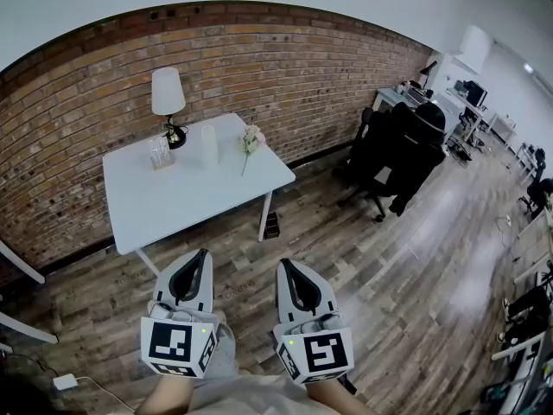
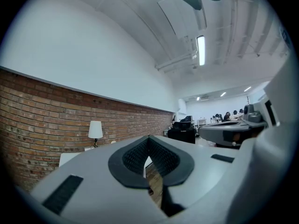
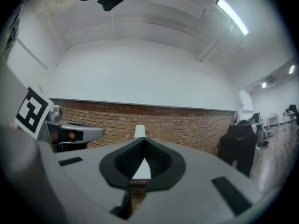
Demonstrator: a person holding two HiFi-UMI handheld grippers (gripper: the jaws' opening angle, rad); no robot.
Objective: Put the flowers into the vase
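A white table (image 1: 173,204) stands against the brick wall, well ahead of me. On it are a tall white vase (image 1: 208,143) and, to its right, a pale flower stem (image 1: 251,141) lying flat. My left gripper (image 1: 205,252) and right gripper (image 1: 283,264) hover side by side over the wooden floor, short of the table and pointing toward it. Both are shut with nothing between their jaws. In the left gripper view the left gripper (image 2: 148,137) has its tips meeting; the right gripper (image 3: 142,138) looks the same in its own view.
A white lamp (image 1: 168,102) and a small clear glass holder (image 1: 160,154) sit at the table's back left. Black office chairs (image 1: 397,150) stand to the right, with desks (image 1: 458,93) beyond. A white charger and cable (image 1: 65,380) lie on the floor at lower left.
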